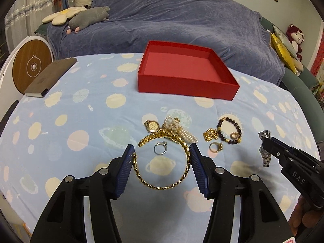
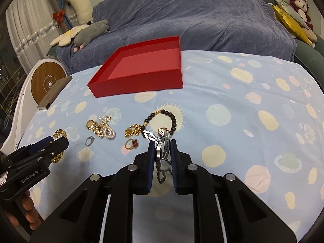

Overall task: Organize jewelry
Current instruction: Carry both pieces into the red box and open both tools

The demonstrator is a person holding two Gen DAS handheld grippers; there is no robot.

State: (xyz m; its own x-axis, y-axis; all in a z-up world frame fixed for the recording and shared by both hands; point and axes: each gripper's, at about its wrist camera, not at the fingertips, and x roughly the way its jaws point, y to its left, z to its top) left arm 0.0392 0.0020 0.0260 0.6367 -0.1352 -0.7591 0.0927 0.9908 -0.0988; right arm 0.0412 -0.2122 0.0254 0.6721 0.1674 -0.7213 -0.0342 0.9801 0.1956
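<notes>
An open red box stands at the back of the blue patterned cloth; it also shows in the right wrist view. My left gripper is open, its fingers on either side of a gold chain necklace with a silver ring inside the loop. A gold watch, pearl piece, dark bead bracelet and gold ring lie beyond. My right gripper is shut on a silver watch, held above the cloth.
A brown notebook lies at the table's left edge beside a round wooden device. A sofa under a blue-grey cover with plush toys stands behind the table. A gold ring with a red stone lies near the right gripper.
</notes>
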